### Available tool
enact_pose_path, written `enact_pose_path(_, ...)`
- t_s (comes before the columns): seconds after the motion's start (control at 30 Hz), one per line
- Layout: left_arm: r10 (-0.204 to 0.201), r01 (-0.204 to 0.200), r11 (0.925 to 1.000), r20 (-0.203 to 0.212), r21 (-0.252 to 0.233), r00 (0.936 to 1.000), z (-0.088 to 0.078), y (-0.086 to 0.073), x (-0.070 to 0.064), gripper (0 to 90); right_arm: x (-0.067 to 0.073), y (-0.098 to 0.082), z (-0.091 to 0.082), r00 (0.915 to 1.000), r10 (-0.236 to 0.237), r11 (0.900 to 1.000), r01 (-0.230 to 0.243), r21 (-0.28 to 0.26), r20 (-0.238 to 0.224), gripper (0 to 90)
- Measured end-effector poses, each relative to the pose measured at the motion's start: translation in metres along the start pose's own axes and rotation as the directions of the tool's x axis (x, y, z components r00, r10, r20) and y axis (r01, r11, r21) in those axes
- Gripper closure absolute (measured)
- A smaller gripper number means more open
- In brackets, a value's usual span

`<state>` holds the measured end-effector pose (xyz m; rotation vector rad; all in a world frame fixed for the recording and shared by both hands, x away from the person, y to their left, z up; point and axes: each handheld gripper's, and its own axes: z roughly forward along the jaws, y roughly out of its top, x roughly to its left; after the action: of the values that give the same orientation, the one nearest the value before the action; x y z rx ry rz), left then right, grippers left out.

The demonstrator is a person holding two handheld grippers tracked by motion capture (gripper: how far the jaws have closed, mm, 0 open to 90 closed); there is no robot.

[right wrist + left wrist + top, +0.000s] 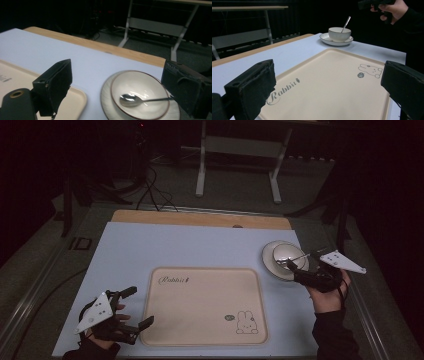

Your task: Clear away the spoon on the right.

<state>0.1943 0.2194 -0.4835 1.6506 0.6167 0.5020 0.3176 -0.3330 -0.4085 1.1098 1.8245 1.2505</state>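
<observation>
A white bowl (290, 252) with a dark rim stands on a white plate (270, 262) at the right of the table, and a metal spoon (295, 258) lies in it. My right gripper (305, 263) is open, one jaw on each side of the bowl (145, 83). The spoon (132, 99) points its handle at the right jaw; I cannot tell if they touch. A beige tray (205, 315) with a rabbit drawing lies mid-table. At the tray's left edge, my left gripper (140, 306) is open and holds nothing. Its view looks across the tray (332, 82) to the bowl (338, 35).
A pale blue mat (200, 245) covers the table, with a wooden strip (200, 218) along the far edge. Beyond it are a white table frame (237, 150) and cables (155, 190) on the dark floor. The mat is bare left of the tray.
</observation>
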Motion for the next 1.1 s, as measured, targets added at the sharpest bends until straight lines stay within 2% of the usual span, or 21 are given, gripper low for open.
enact_pose_path(0.23, 0.006, -0.006, 0.9999, -0.002, 0.008, 1.0, 0.0, 0.0, 0.0, 0.0, -0.018, -0.006, 0.004, 0.9982, 0.03, 0.999, -0.032, 0.02, 0.052, 10.0)
enact_pose_path(0.4, 0.007, -0.007, 0.9999, -0.002, 0.009, 1.0, 0.001, -0.001, 0.0, 0.0, -0.03, -0.017, 0.008, 0.9957, 0.06, 0.997, -0.063, 0.047, 0.07, 10.7)
enact_pose_path(0.53, 0.007, -0.007, 0.9999, 0.0, 0.012, 1.0, 0.001, -0.001, 0.0, 0.0, -0.039, -0.027, 0.011, 0.9912, 0.075, 0.994, -0.083, 0.072, 0.109, 14.6)
enact_pose_path(0.73, 0.008, -0.008, 0.9999, 0.001, 0.014, 1.0, 0.002, -0.001, -0.001, 0.0, -0.054, -0.033, 0.014, 0.9838, 0.125, 0.988, -0.136, 0.079, 0.129, 18.7)
enact_pose_path(0.8, 0.007, -0.007, 0.9999, 0.001, 0.014, 1.0, 0.002, -0.001, 0.0, 0.0, -0.062, -0.035, 0.016, 0.9781, 0.152, 0.984, -0.163, 0.074, 0.143, 22.2)
enact_pose_path(1.0, 0.004, -0.004, 0.9998, 0.006, 0.02, 1.0, 0.003, -0.002, 0.0, 0.0, -0.079, -0.039, 0.022, 0.9645, 0.207, 0.973, -0.221, 0.072, 0.165, 23.6)
enact_pose_path(1.1, 0.002, -0.002, 0.9997, 0.008, 0.025, 1.0, 0.004, -0.003, 0.0, 0.0, -0.087, -0.043, 0.027, 0.9544, 0.245, 0.963, -0.261, 0.074, 0.17, 26.4)
